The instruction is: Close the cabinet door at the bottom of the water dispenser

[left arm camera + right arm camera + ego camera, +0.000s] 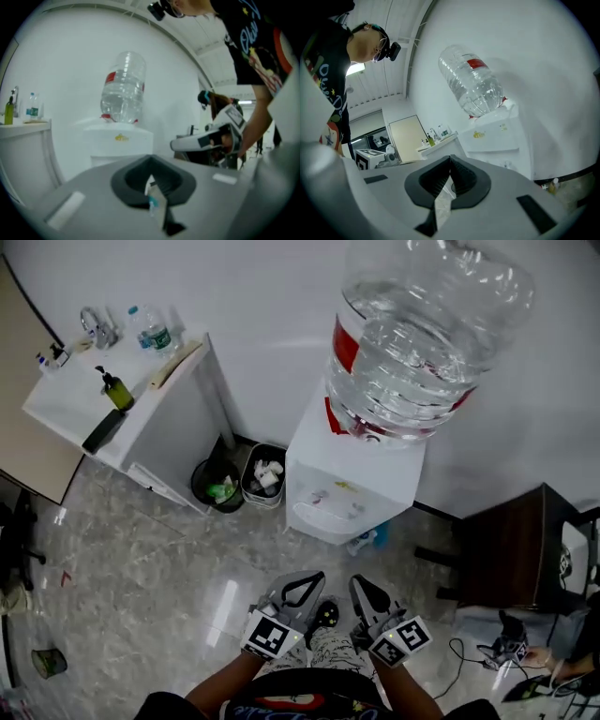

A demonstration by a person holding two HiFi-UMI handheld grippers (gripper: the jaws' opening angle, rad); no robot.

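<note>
Closest in, the left tongs (315, 576) and the right tongs (362, 585) sit side by side just in front of the person's body. They are low over the glossy stone floor (169, 559), and both point towards the water dispenser (352, 479). Each pair is pinched together at the tips with nothing between them, which I'd say suits a push better than a grasp. The dispenser stands against the white wall, well apart from the tongs, with its big inverted water bottle (422, 334) on top. A round black bin (214, 486) and a square bin (264, 474) stand just beside it. The cabinet door belongs at the dispenser's base, but the steep downward look hides the lower front, so I cannot tell how far it stands open. By my reckoning the approach has not begun: the person would need to step in and bring one arm down low.
</note>
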